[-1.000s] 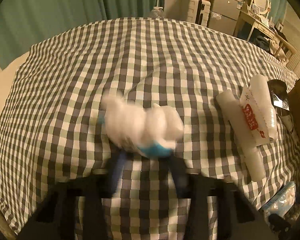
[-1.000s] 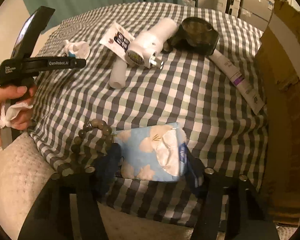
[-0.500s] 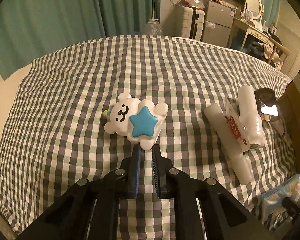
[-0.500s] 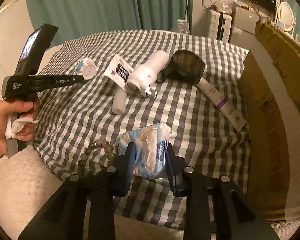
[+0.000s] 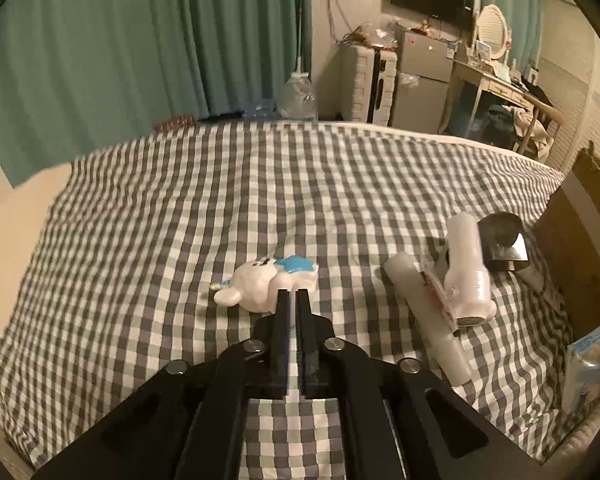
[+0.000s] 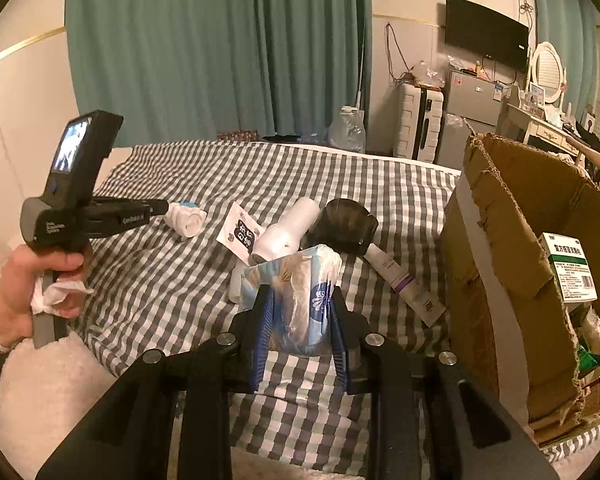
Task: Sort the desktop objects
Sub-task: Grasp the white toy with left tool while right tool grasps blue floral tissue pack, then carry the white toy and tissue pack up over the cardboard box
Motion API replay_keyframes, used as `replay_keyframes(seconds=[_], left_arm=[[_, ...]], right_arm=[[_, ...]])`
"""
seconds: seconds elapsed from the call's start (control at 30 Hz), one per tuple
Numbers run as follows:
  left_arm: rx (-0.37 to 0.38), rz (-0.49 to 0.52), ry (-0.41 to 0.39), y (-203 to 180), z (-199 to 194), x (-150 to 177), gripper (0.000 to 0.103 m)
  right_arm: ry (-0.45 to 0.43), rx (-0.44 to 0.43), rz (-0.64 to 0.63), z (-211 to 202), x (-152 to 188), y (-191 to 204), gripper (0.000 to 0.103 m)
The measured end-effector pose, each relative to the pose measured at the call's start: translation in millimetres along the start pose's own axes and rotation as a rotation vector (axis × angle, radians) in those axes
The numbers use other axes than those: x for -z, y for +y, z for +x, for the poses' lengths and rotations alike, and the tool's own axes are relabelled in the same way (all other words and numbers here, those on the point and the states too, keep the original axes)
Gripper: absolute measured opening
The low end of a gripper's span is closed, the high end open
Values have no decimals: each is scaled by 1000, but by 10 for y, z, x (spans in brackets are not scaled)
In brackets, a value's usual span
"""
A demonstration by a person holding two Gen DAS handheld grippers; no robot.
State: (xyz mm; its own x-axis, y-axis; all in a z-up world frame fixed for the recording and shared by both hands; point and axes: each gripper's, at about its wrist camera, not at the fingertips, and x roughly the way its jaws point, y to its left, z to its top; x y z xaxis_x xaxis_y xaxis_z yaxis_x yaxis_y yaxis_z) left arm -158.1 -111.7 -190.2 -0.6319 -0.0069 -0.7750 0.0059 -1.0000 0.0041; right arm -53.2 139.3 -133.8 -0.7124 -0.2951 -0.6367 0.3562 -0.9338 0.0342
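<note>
right hand-held gripper squeezes soft crinkly tissue pack; left hand-held gripper opening, empty.

Two wrist fisheyes angled down along their fingers, both sharing the checked bed (right view nearer its edge)

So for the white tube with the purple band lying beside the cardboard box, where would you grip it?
Likely across the middle of the tube, coming from above with the gripper fingers straddling its narrow width. It lies flat on the checked cloth, long and slim, and its ends sit near the dark container and the cardboard box.
</note>
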Motion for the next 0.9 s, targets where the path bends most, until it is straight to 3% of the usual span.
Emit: replay_keyframes(seconds=[0.03, 0.07, 0.1, 0.13, 0.27, 0.47, 0.5, 0.53, 0.67, 0.9], left_arm=[[7, -8, 11, 17, 38, 17, 36], [1, -17, 10, 34, 73, 19, 68], [-9, -19, -3, 44, 86, 23, 86], [-13, -17, -22, 50, 89, 21, 89], [-38, 16, -36, 13, 228, -28, 93], [-125, 4, 33, 125, 602, -16, 93], [-125, -13, 34, 166, 608, -16, 89], [-104, -30, 28, 196, 593, -14, 79], [-97, -16, -24, 157, 455, -17, 78], [-105, 27, -175, -33, -182, -54, 79]], right_arm=[[-10, 2, 1, -27, -17, -3, 26], [-24, 5, 2, -64, -40, -9, 26], [-43, 9, 4, -113, -65, -19, 26], [-57, 10, 4, -163, -82, -38, 26], [-121, 11, 9, -356, -210, -81, 26], [-231, 23, 25, -677, -364, -144, 26], [-244, 23, 27, -724, -381, -158, 26], [-265, 30, 31, -787, -406, -170, 26], [-312, 38, 42, -973, -468, -194, 26], [-365, 46, 40, -1308, -571, -238, 26]])
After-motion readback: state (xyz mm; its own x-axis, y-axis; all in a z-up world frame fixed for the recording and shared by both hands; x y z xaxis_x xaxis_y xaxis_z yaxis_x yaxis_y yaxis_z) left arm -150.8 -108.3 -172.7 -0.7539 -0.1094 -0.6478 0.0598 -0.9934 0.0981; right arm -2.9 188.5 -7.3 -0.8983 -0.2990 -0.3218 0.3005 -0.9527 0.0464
